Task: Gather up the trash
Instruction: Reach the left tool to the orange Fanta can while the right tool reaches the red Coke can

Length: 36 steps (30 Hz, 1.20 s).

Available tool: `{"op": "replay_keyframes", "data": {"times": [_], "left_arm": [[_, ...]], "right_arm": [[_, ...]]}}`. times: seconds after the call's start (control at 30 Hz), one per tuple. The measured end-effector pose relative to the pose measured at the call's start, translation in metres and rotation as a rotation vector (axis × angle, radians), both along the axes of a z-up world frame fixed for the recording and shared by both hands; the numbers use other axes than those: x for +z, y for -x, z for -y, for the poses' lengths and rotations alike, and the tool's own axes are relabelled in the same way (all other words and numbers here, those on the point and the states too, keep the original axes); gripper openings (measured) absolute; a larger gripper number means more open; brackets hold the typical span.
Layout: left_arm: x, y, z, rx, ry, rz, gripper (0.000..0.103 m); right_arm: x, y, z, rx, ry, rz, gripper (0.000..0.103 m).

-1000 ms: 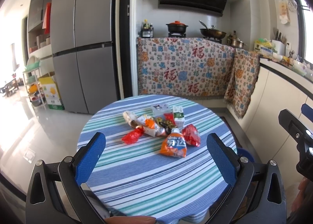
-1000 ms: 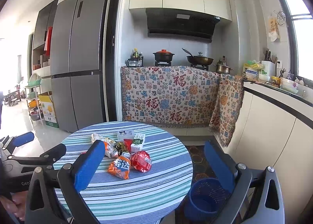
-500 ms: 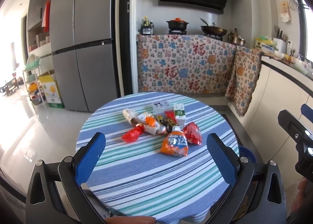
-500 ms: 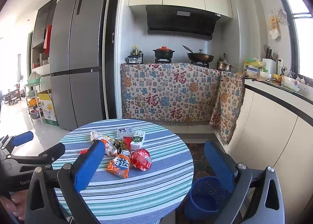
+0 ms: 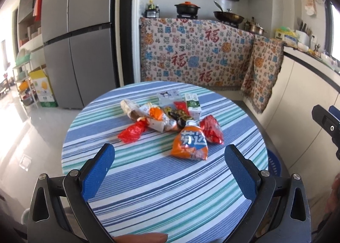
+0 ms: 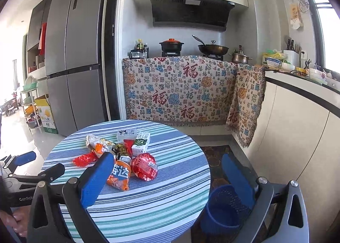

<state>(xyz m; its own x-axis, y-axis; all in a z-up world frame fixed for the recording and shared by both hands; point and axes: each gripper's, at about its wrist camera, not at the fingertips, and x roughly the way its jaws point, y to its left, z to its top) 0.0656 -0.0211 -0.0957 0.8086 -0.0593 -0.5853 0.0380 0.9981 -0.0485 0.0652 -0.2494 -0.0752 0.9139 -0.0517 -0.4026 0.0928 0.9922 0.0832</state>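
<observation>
Kitchen cabinets and a grey refrigerator (image 6: pixel 72 62) stood behind the round table with its blue-and-green striped cloth (image 5: pixel 161 190), where the trash lay heaped near the middle, within reach of both tools. From the left: a crumpled red wrapper (image 5: pixel 132 133), an orange snack bag (image 5: pixel 190 144), a shiny red foil packet (image 6: pixel 144 166). Left gripper (image 5: pixel 170 175) and right gripper (image 6: pixel 167 179) hovered short of the pile, jaws spread wide and empty, probably ready for a first pick. Right of the table, on the floor, waited a blue mesh wastebasket (image 6: pixel 221 206).
</observation>
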Motion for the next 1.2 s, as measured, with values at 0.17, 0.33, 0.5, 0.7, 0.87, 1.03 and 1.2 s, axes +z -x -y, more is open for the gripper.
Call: {"op": "replay_keyframes", "data": {"times": [0.17,0.33,0.5,0.7,0.87,1.03,1.2], "left_arm": [[-0.041,-0.029,0.015,-0.055,0.031,-0.096,0.103],[-0.071,-0.054,0.039,-0.084,-0.002,-0.161,0.103],[-0.094,-0.088,0.065,-0.066,0.000,-0.194,0.103],[-0.130,-0.125,0.079,0.056,-0.081,-0.216,0.103],[-0.141,-0.132,0.048,0.123,-0.112,-0.239,0.103],[-0.138,-0.117,0.000,0.177,-0.126,-0.254,0.103],[-0.149,-0.108,-0.030,0.166,-0.083,-0.296,0.103]], "right_arm": [[-0.043,-0.026,0.009,-0.030,0.009,-0.082,0.103],[-0.080,-0.042,0.019,-0.058,0.030,-0.145,0.103],[-0.108,-0.051,0.029,-0.075,0.016,-0.208,0.103],[-0.123,-0.056,0.030,-0.071,0.023,-0.248,0.103],[-0.127,-0.059,0.027,-0.060,0.025,-0.261,0.103],[-0.128,-0.061,0.020,-0.042,0.028,-0.262,0.103],[-0.133,-0.067,0.004,-0.001,0.032,-0.282,0.103]]}}
